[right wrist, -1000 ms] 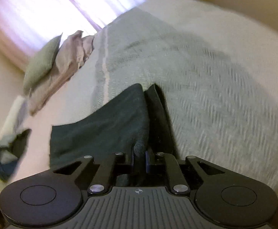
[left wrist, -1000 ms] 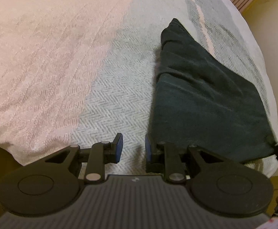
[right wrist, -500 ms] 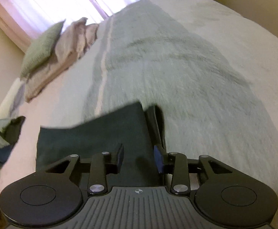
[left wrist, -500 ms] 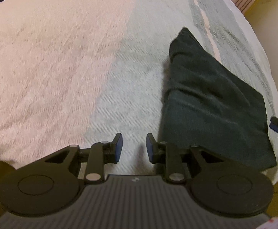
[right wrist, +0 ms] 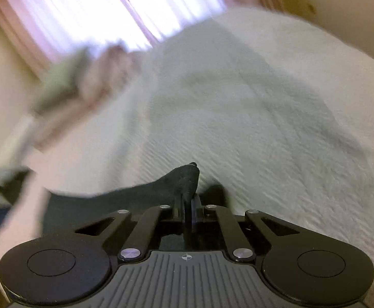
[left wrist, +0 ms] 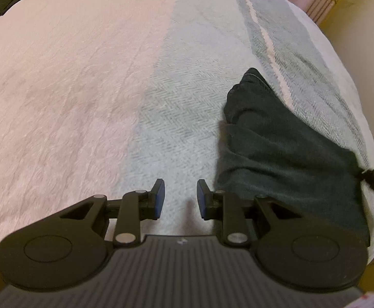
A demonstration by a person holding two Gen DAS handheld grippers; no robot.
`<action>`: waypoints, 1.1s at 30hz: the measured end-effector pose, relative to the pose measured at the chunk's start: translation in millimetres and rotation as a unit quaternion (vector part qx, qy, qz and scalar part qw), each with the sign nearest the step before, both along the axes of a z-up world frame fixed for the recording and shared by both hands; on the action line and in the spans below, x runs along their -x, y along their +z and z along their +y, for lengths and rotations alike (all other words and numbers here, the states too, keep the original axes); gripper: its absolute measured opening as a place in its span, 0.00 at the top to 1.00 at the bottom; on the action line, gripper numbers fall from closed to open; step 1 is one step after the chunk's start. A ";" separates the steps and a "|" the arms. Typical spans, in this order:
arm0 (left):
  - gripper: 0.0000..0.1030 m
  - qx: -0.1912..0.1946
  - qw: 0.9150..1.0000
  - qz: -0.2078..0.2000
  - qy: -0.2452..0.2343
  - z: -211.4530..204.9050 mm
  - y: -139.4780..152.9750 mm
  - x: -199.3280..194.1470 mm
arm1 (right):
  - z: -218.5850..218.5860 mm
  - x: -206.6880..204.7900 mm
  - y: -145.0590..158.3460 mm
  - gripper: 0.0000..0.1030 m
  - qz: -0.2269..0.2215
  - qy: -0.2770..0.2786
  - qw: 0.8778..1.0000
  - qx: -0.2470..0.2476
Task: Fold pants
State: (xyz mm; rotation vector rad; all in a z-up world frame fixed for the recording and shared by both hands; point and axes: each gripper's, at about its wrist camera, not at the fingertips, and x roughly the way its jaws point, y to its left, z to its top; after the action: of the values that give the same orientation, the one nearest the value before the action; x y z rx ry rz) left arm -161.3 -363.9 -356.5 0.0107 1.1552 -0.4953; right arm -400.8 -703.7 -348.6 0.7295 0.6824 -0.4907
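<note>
Our right gripper (right wrist: 188,211) pinches a corner of the dark green folded fabric pants (left wrist: 284,151); the left gripper (left wrist: 179,196) hovers narrowly open, empty. We should lift slowly, keeping the layers together.

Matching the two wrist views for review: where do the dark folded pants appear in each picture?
Left wrist: pants lie at right, beside the open left gripper.
Right wrist: pants at lower centre-left, a fold pinched in the shut right gripper.
Shared landmark: grey-green blanket under them.
</note>
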 end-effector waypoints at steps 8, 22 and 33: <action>0.79 0.028 0.998 -0.033 -0.050 -32.0 12.5 -25.0 | 4.3 -0.6 34.8 0.84 0.035 -0.079 0.996 0.031; 0.79 0.007 0.989 -0.040 -0.142 -58.5 26.9 -76.9 | -10.2 24.1 28.5 0.75 0.054 -0.104 0.993 -0.003; 0.80 0.068 0.856 -0.025 -0.512 -79.3 16.3 -150.6 | 190.3 68.4 58.1 0.74 0.065 -0.384 0.920 -0.041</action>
State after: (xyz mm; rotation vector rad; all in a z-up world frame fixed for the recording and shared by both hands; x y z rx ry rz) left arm -10.7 -443.3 -340.2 0.5405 0.9883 -1.5119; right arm -469.2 -513.4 -290.5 1.0486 0.5217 -1.2448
